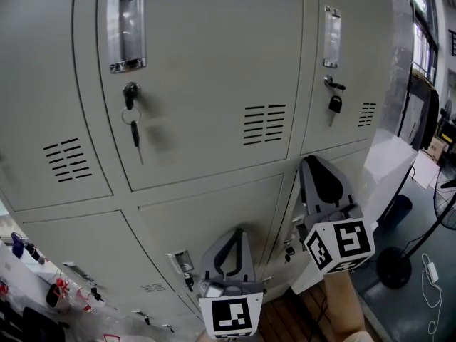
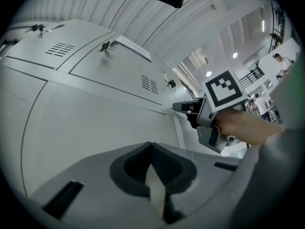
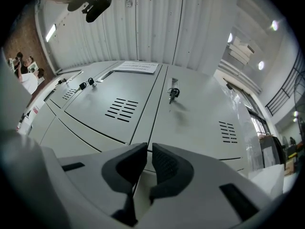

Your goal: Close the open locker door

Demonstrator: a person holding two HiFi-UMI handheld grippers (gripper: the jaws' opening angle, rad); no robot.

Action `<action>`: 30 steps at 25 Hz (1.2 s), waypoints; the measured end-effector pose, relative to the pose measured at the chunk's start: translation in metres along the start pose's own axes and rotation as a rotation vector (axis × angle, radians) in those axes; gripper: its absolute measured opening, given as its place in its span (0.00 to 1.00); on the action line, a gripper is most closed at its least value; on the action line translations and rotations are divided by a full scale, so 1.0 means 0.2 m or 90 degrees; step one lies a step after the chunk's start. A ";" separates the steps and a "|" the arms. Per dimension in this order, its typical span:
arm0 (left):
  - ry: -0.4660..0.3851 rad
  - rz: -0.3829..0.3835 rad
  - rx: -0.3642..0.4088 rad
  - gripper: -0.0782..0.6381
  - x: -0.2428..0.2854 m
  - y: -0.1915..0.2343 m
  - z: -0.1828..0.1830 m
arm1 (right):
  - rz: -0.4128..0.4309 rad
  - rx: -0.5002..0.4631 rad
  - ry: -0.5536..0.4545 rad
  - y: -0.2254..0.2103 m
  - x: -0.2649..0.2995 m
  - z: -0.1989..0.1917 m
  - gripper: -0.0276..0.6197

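Observation:
A bank of grey steel lockers fills the head view, and every door I can see lies flush with its frame. A key hangs from the middle upper door's lock, and a padlock hangs on the door to its right. My right gripper points at the vertical seam beside a lower door. Its jaws stand a narrow slit apart with nothing between them. My left gripper is lower, in front of that same door, with its tips together and empty. The left gripper view shows the right gripper with its tips at the seam.
A fan stand and a white cable are on the floor at the right. A white box stands beside the lockers' end. Small clutter sits at the bottom left. People stand far off in both gripper views.

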State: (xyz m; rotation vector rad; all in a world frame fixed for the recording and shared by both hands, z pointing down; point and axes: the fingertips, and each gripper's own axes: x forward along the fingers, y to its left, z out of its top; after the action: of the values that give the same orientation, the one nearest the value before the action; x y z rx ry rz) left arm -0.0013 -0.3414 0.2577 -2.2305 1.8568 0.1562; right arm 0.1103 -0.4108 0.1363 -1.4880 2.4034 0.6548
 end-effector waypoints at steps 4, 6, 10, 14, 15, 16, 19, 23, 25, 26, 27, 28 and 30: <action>-0.002 -0.002 -0.004 0.11 0.00 -0.01 0.01 | -0.012 0.004 -0.008 -0.01 -0.07 0.02 0.11; -0.003 -0.003 -0.007 0.11 0.00 -0.02 0.02 | -0.021 0.006 -0.007 -0.02 -0.11 0.02 0.11; -0.006 -0.009 -0.010 0.11 -0.01 -0.05 0.03 | -0.040 0.011 0.009 -0.05 -0.20 -0.02 0.11; -0.005 -0.010 -0.014 0.11 -0.01 -0.07 0.04 | -0.055 0.013 0.042 -0.05 -0.31 -0.10 0.11; -0.005 -0.010 -0.015 0.11 -0.02 -0.07 0.04 | -0.058 0.016 0.051 -0.06 -0.34 -0.12 0.11; -0.005 -0.010 -0.017 0.11 -0.02 -0.08 0.05 | -0.061 0.021 0.060 -0.05 -0.37 -0.14 0.11; -0.003 -0.010 -0.019 0.11 -0.03 -0.09 0.05 | -0.062 0.031 0.086 -0.04 -0.46 -0.22 0.11; -0.002 -0.014 -0.017 0.11 -0.04 -0.12 0.04 | -0.070 0.051 0.114 -0.02 -0.55 -0.31 0.11; -0.001 -0.015 -0.018 0.11 -0.04 -0.14 0.04 | -0.073 0.064 0.124 -0.02 -0.60 -0.34 0.11; 0.000 -0.016 -0.018 0.11 -0.04 -0.15 0.04 | -0.074 0.068 0.128 -0.02 -0.62 -0.35 0.11; 0.000 -0.018 -0.018 0.11 -0.05 -0.16 0.04 | -0.075 0.071 0.133 -0.01 -0.64 -0.36 0.11; 0.002 -0.019 -0.018 0.11 -0.05 -0.17 0.04 | -0.077 0.074 0.138 -0.01 -0.65 -0.37 0.11; 0.006 -0.020 -0.020 0.11 -0.05 -0.18 0.03 | -0.081 0.079 0.147 0.00 -0.69 -0.40 0.11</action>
State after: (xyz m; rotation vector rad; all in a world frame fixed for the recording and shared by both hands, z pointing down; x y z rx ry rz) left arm 0.0327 -0.3235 0.2590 -2.2846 1.8351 0.1700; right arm 0.1753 -0.3425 0.2648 -1.7289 2.4347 0.3156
